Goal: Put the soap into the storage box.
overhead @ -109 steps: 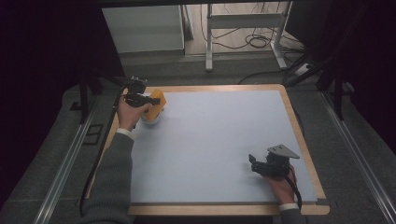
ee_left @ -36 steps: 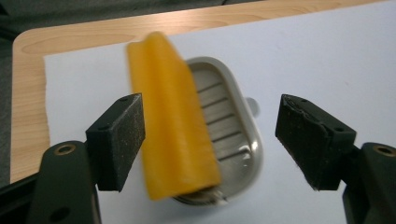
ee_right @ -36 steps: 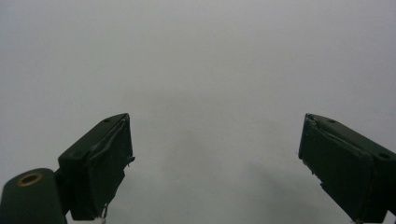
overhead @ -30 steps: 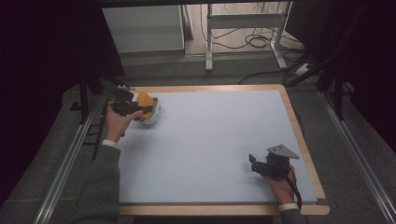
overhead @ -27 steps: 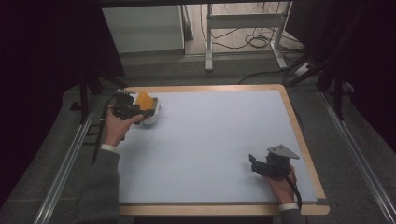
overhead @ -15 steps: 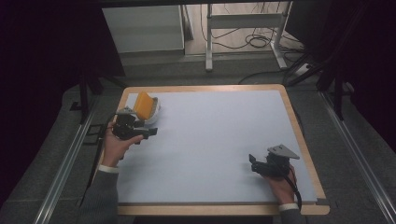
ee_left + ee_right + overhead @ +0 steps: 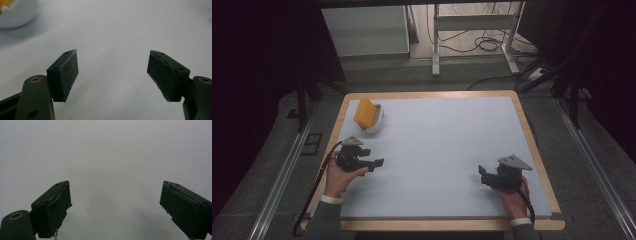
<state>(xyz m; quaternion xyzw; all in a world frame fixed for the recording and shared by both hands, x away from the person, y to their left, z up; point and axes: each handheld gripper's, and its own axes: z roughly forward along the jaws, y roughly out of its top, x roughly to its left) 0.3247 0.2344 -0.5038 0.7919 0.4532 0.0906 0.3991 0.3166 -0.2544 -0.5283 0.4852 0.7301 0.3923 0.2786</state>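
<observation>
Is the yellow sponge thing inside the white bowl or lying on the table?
Inside. The yellow sponge stands tilted in the white bowl, sticking up above its rim.

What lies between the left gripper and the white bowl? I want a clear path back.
Nothing: the high view shows bare mat between the left gripper and the white bowl.

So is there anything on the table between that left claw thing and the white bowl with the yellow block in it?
Nothing visible. Bare mat lies between the open left gripper and the white bowl, which holds the yellow block.
</observation>
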